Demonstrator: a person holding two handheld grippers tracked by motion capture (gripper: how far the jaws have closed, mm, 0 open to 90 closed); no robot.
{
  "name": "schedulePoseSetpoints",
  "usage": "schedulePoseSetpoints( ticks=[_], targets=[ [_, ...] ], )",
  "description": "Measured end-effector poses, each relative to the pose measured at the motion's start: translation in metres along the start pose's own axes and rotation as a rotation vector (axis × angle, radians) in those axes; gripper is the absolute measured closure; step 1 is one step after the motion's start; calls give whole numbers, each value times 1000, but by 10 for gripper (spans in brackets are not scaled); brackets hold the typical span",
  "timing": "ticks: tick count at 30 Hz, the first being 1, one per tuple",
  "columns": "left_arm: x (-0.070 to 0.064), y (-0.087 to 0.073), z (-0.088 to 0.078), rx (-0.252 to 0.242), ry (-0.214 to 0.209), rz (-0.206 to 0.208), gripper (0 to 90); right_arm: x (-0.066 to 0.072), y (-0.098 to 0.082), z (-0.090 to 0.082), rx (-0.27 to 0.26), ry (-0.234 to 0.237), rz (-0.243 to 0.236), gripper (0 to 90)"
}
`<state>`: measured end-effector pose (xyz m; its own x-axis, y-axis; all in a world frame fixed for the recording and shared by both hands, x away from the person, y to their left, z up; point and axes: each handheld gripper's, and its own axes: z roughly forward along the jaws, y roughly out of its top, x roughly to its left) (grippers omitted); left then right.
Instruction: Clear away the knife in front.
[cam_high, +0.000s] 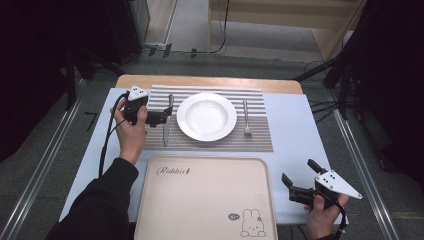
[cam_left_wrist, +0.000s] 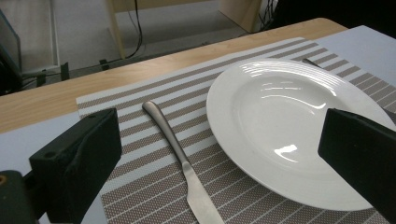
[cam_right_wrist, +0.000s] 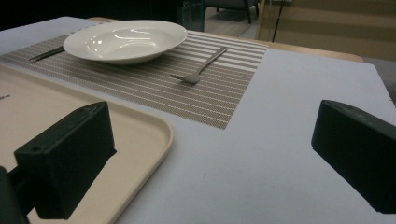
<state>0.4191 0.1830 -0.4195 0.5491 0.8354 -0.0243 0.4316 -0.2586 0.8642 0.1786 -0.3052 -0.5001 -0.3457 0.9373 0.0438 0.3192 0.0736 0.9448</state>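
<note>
In the high view, the beige tray (cam_high: 207, 197) lies at the bottom centre of the frame, nearest the camera, with a rabbit drawing in its lower right corner. At the lower right, the right hand-held gripper (cam_high: 298, 176) sits over the pale tabletop (cam_high: 292, 125), just right of the tray, its jaws spread wide and holding nothing. Higher up, a striped placemat (cam_high: 220, 142) carries a white plate (cam_high: 206, 116) in the middle, a fork (cam_high: 246, 119) to its right and a knife (cam_high: 166, 122) to its left. The left hand-held gripper (cam_high: 165, 116) is at the left centre, right at the knife, jaws apart; whether a jaw touches the knife is hard to tell from here.

In the left gripper view, the two black jaws rise from the lower left and lower right corners, wide open and empty. Between them the knife (cam_left_wrist: 180, 158) lies flat on the placemat (cam_left_wrist: 140, 154), handle toward the upper centre, blade running out of the bottom edge. The plate (cam_left_wrist: 299, 126) sits just beside it on the right.

In the right gripper view, the jaws stand well apart over bare tabletop (cam_right_wrist: 261, 154). The tray (cam_right_wrist: 140, 135) corner shows at the lower left, the plate (cam_right_wrist: 125, 39) at the upper left, and the fork (cam_right_wrist: 201, 67) right of it on the placemat (cam_right_wrist: 154, 88).
</note>
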Motion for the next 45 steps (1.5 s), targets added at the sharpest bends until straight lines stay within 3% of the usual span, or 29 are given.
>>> schedulePoseSetpoints(
  ticks=[7, 12, 27, 31, 39, 41, 44, 45],
  targets=[
    [9, 10, 18, 35, 8, -21, 0, 0, 0, 1, 7, 3, -1, 0],
    [16, 16, 30, 65, 63, -37, 51, -1, -1, 0, 7, 0, 5, 0],
    [33, 23, 58, 164, 71, -62, 52, -1, -1, 0, 10, 1, 4, 0],
    [35, 23, 66, 203, 115, -73, 137, -2, -1, 1, 12, 0, 5, 0],
    [35, 23, 84, 296, 100, -104, 158, -2, -2, 0, 13, 1, 10, 0],
    [33, 22, 86, 316, 143, -100, 264, -3, -2, 0, 17, 2, 14, 0],
    [34, 21, 89, 331, 139, -117, 310, -3, -2, 1, 20, 0, 17, 0],
    [34, 20, 89, 339, 136, -114, 390, -3, -2, 1, 20, -1, 16, 0]
  ],
)
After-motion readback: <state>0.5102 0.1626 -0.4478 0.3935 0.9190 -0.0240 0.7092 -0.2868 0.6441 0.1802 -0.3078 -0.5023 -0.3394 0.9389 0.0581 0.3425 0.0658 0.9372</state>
